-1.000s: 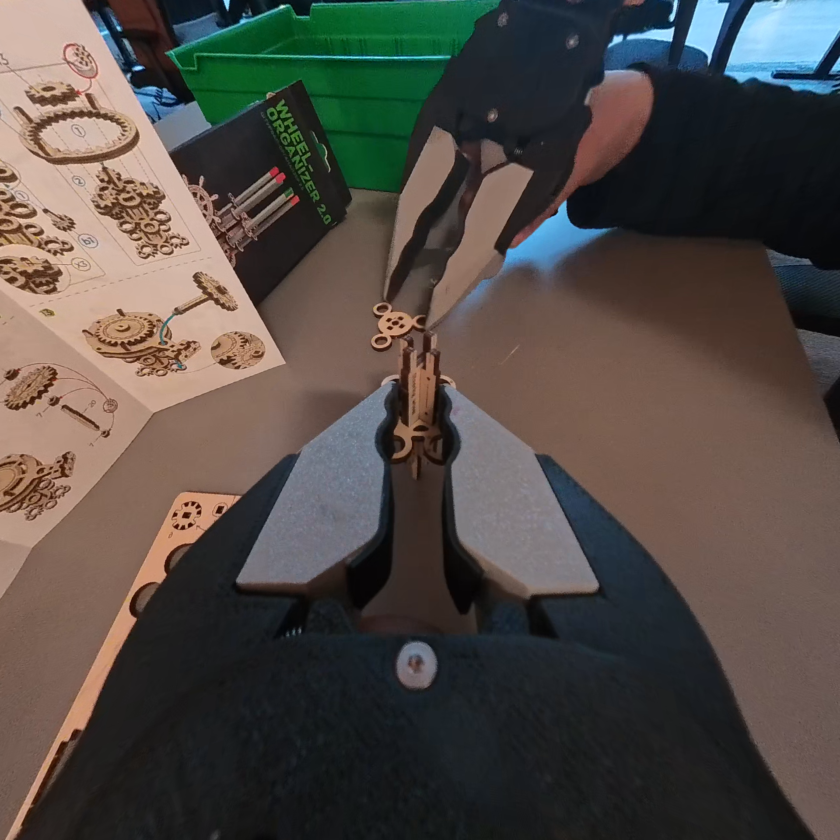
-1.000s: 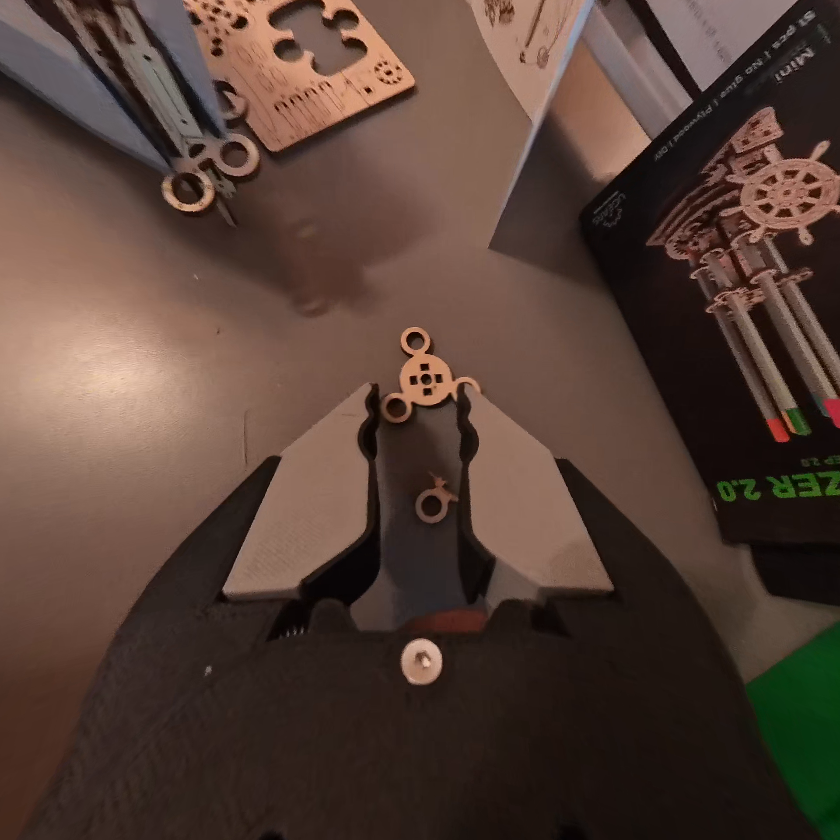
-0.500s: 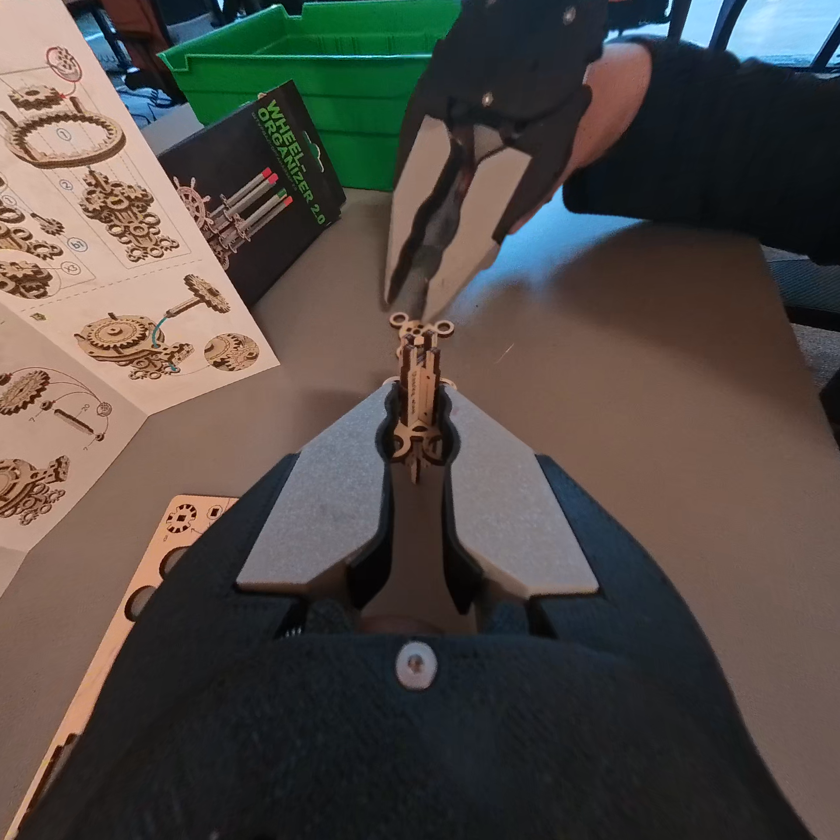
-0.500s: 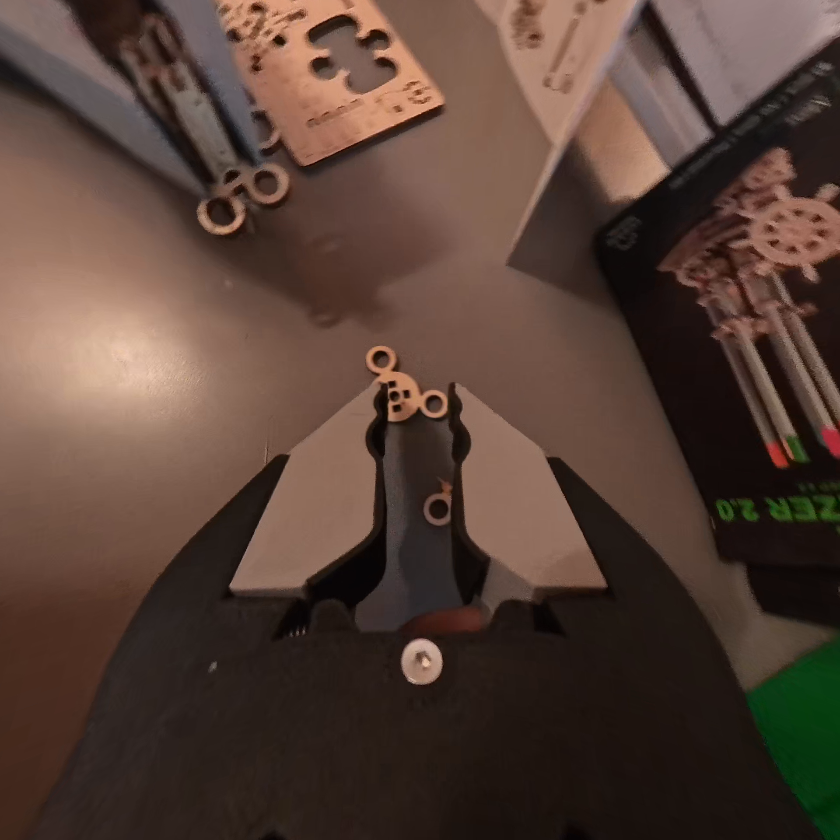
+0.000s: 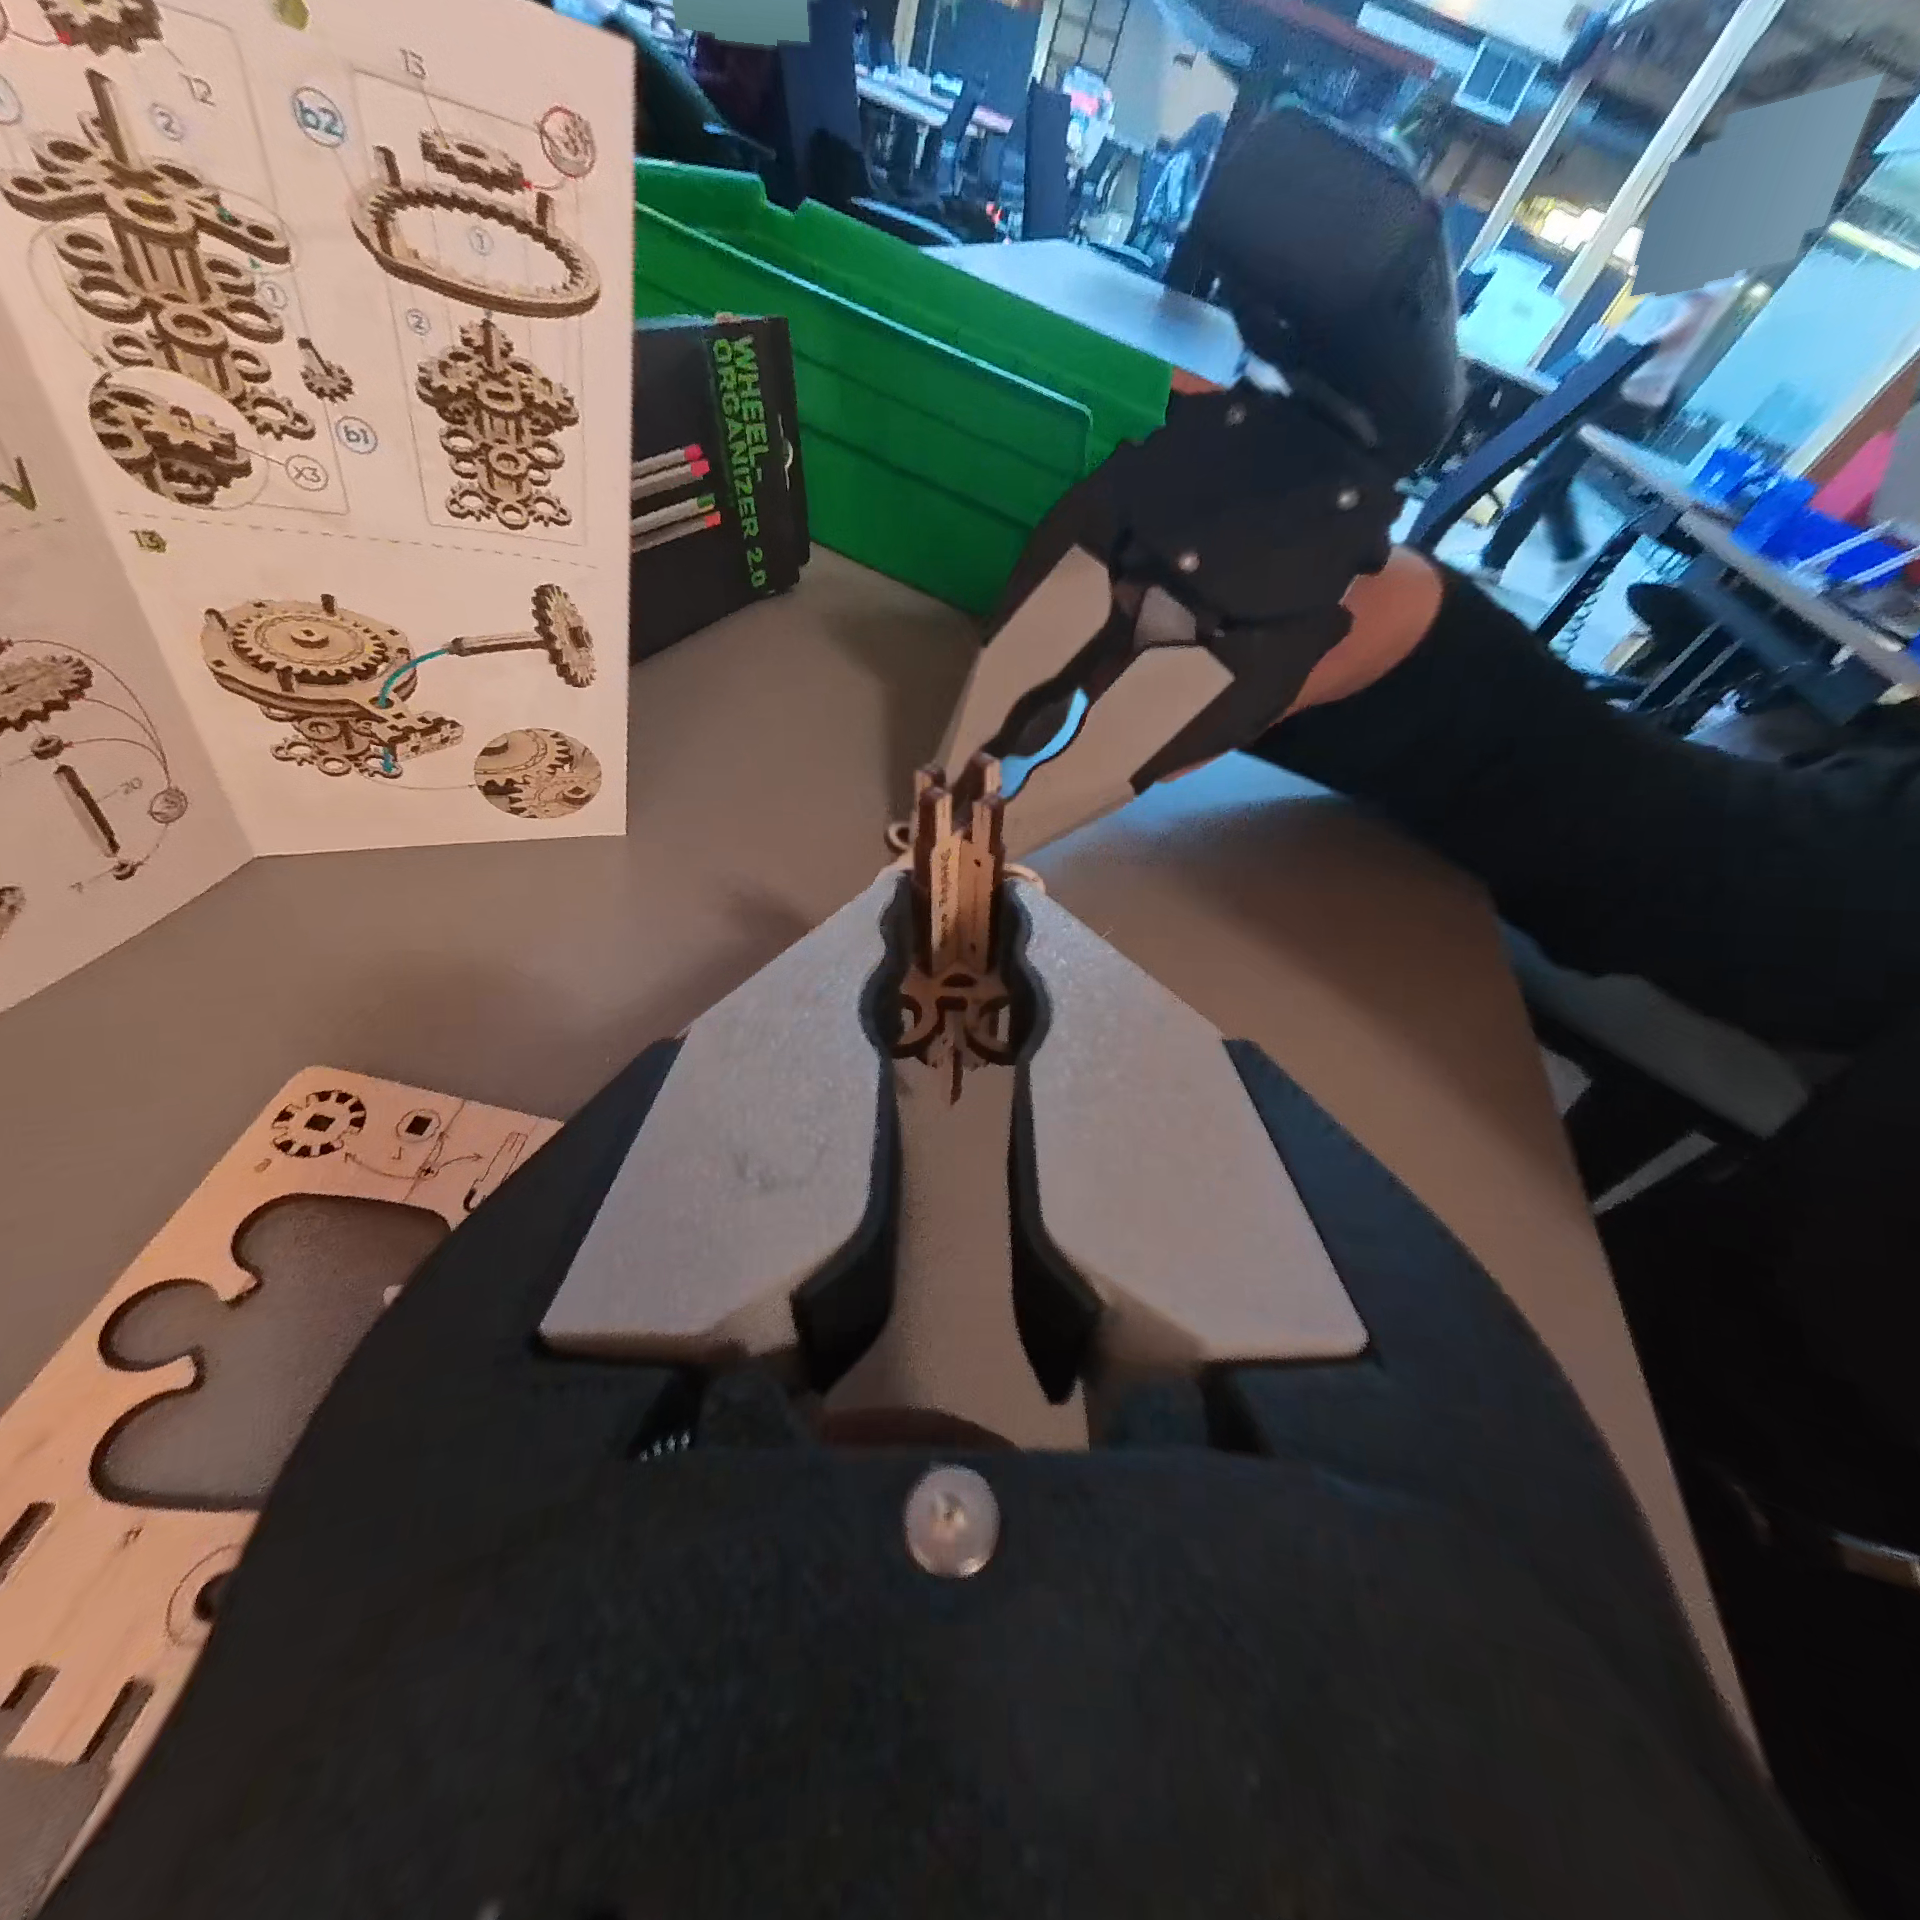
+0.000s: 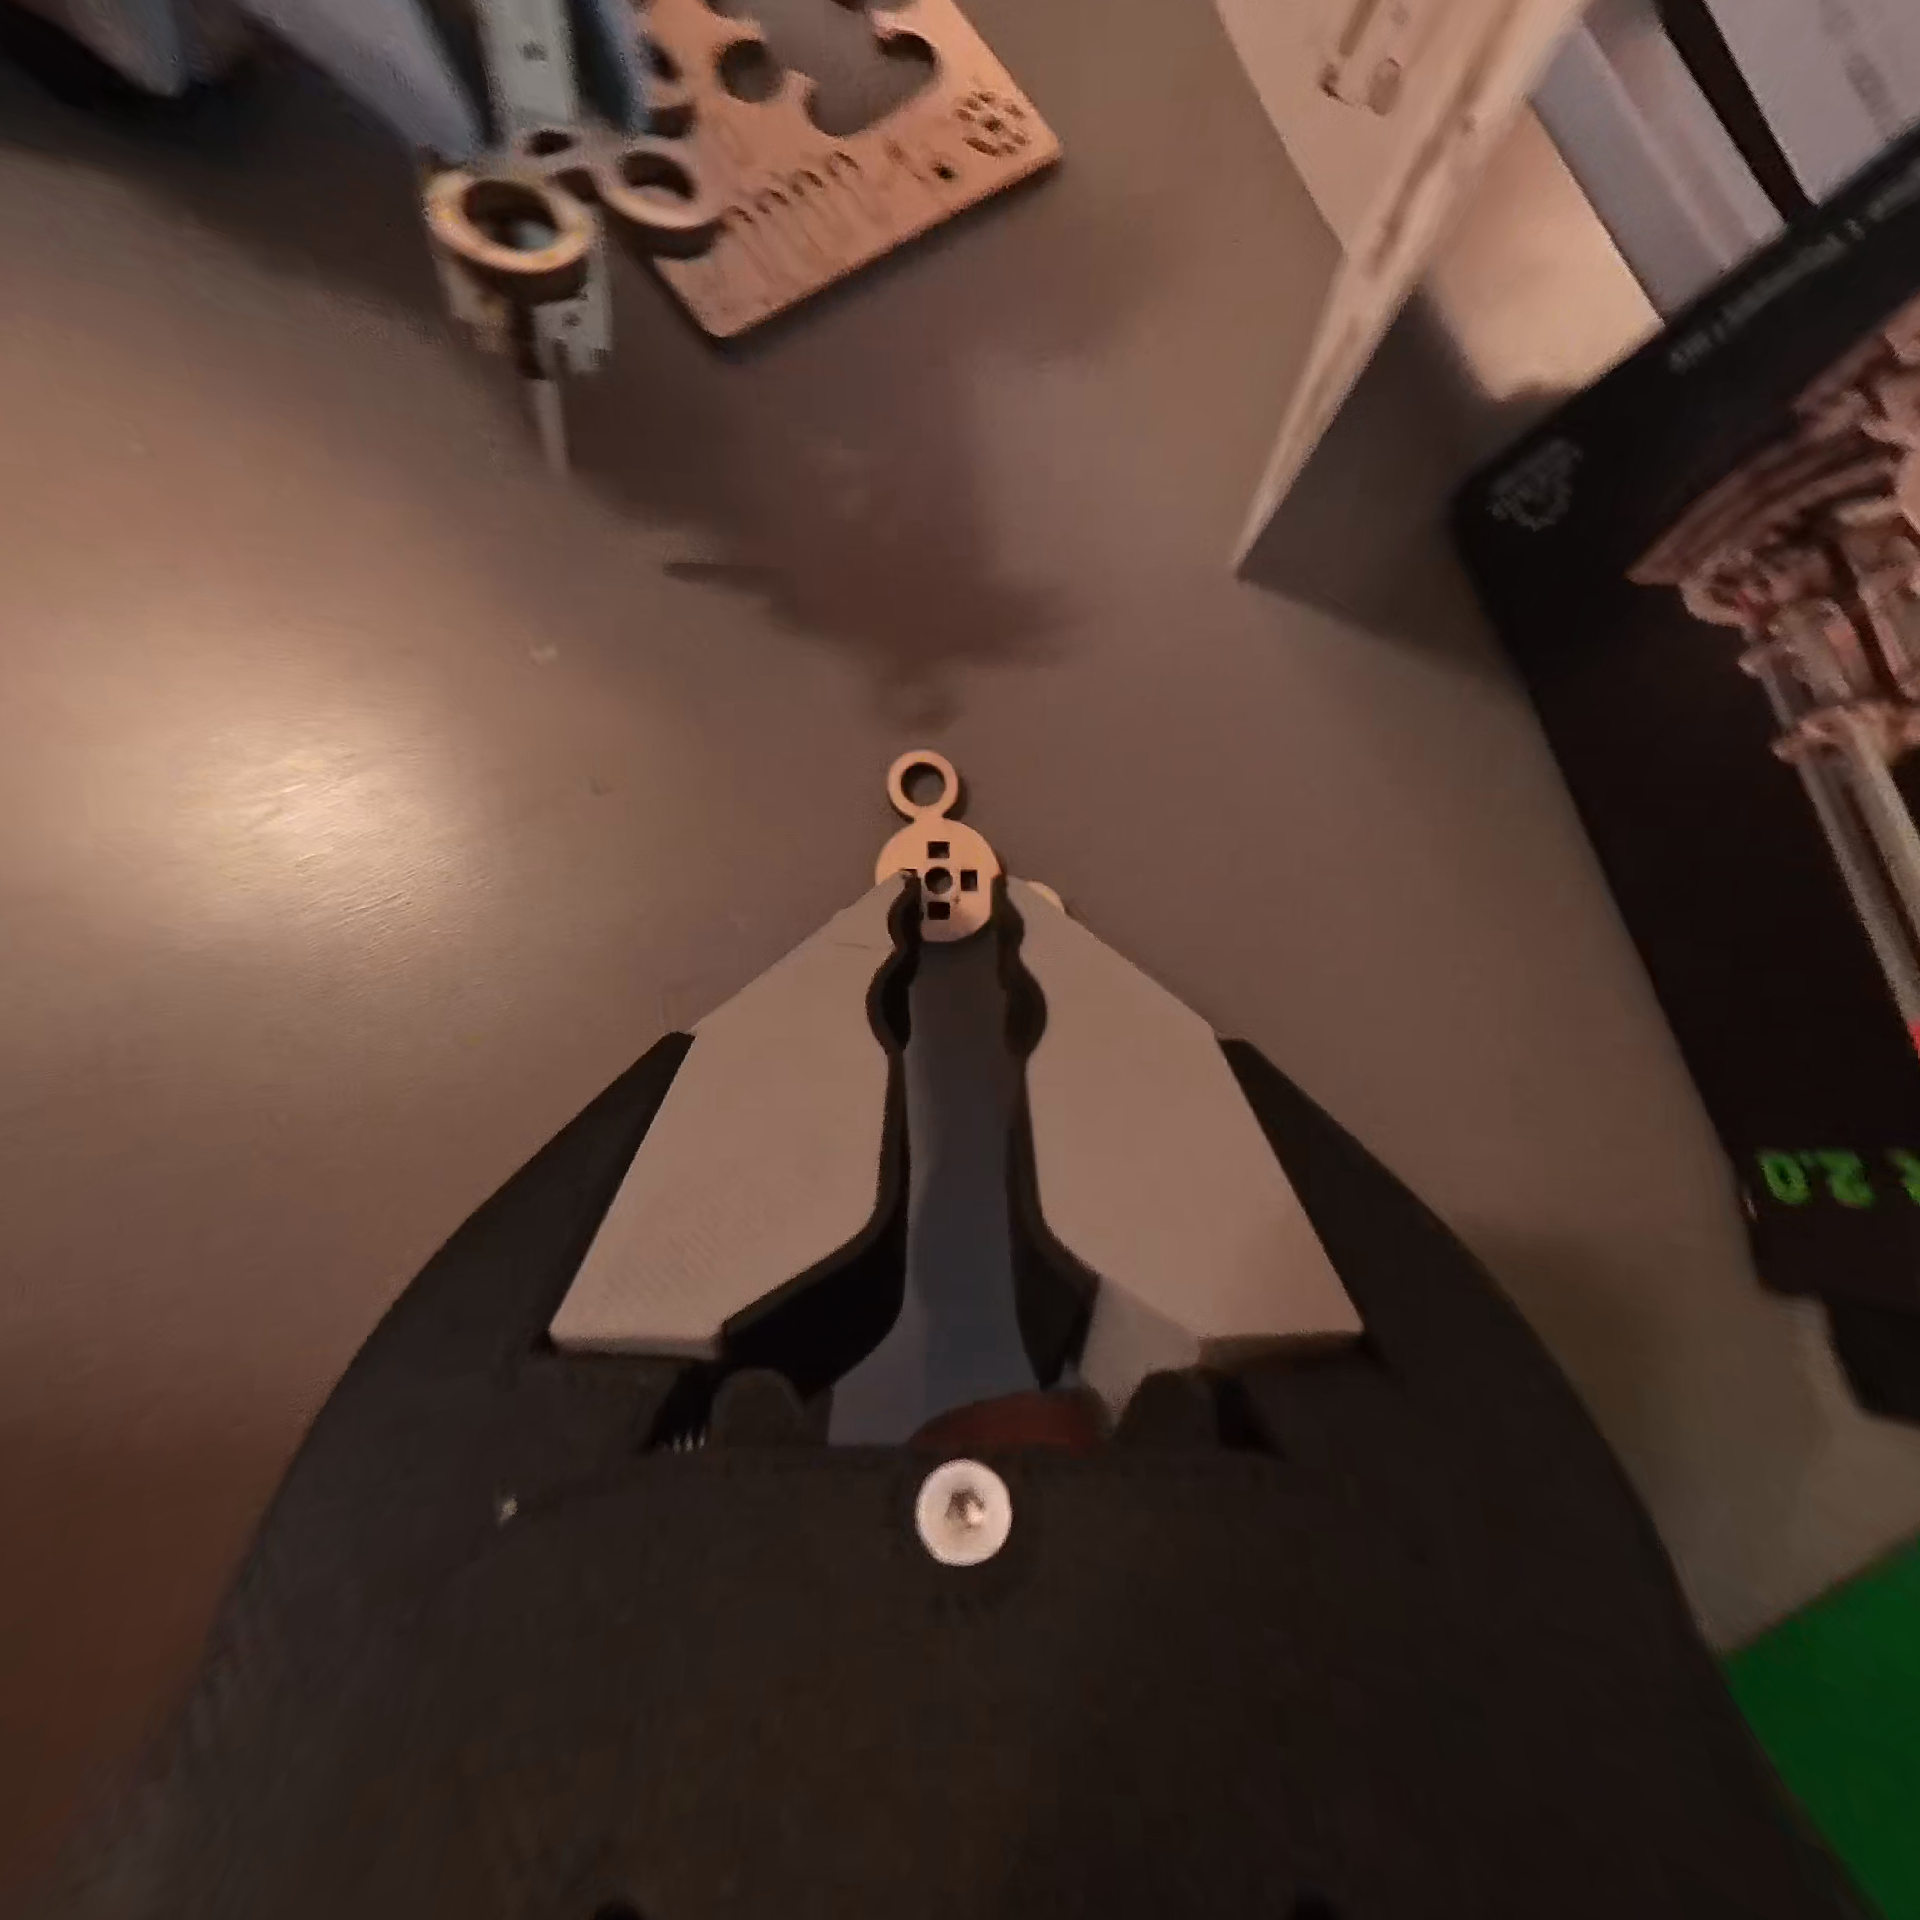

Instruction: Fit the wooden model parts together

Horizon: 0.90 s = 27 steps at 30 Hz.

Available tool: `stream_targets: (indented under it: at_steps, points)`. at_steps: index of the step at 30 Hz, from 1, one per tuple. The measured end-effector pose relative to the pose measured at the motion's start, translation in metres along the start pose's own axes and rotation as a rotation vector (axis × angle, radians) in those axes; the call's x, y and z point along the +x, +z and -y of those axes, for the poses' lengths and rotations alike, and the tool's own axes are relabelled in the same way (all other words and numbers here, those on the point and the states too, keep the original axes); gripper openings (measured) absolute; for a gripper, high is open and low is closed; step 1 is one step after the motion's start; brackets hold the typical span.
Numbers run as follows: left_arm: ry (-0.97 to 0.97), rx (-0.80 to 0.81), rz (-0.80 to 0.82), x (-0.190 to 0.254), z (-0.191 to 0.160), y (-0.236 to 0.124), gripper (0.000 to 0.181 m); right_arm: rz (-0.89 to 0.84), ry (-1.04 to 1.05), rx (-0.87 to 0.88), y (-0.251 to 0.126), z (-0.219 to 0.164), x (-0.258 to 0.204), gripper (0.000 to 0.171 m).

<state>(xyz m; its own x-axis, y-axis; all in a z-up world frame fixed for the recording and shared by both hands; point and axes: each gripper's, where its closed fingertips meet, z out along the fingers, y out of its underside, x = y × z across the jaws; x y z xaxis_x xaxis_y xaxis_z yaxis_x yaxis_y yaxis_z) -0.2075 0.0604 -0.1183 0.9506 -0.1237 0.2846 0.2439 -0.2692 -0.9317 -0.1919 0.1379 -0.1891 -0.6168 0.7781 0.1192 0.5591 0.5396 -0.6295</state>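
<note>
My left gripper (image 5: 954,935) is shut on a wooden shaft assembly (image 5: 958,862). It stands upright between the fingertips, with small rings at its base. My right gripper (image 6: 945,899) is shut on a flat wooden disc (image 6: 940,873) with a cross of small holes and ring-shaped ears, and holds it above the grey table (image 6: 312,831). In the left wrist view the right gripper (image 5: 1003,774) reaches down just behind the shaft's top, and the disc is hidden there. The shaft assembly (image 6: 520,223) shows blurred at the top left of the right wrist view.
A punched-out wooden sheet (image 5: 208,1299) lies at the front left and shows in the right wrist view (image 6: 852,177). A folded instruction sheet (image 5: 312,416) stands at the left. A black box (image 5: 717,468) and a green bin (image 5: 914,416) are behind. A black sleeve (image 5: 1558,831) crosses from the right. The gap from one gripper's tips to the other's is roughly 11 centimetres.
My right gripper closed on the disc, lifted it off the table and turned it. The small ring seen between its jaws is gone from view. My left gripper tilted up.
</note>
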Motion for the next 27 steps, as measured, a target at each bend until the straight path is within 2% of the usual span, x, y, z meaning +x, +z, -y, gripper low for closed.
stream_targets:
  at_steps: [1, 6, 9, 14, 19, 23, 27]
  points:
    - [-0.004, 0.011, -0.007, 0.0, 0.002, -0.001, 0.012, 0.032, -0.026, 0.019, 0.0, 0.001, -0.004, 0.011]
    - [0.027, 0.022, 0.024, -0.002, 0.004, 0.0, 0.012, 0.077, 0.084, 0.047, -0.009, 0.0, -0.001, 0.028]
    - [0.086, 0.005, 0.074, -0.005, 0.002, 0.001, 0.012, 0.033, 0.102, 0.038, -0.011, 0.0, 0.002, 0.035]
    - [0.123, -0.019, 0.097, -0.005, -0.001, 0.003, 0.012, -0.041, 0.119, -0.055, -0.008, -0.009, 0.003, 0.033]
    - [0.121, -0.025, 0.11, -0.008, -0.001, 0.002, 0.012, -0.003, 0.163, -0.003, -0.023, 0.0, -0.01, 0.029]
    - [0.143, -0.04, 0.119, -0.007, -0.004, 0.002, 0.012, -0.019, 0.165, -0.06, -0.011, -0.006, -0.017, 0.032]
    - [0.173, -0.054, 0.119, -0.005, -0.006, 0.003, 0.012, -0.026, 0.111, -0.106, -0.002, -0.007, -0.014, 0.026]
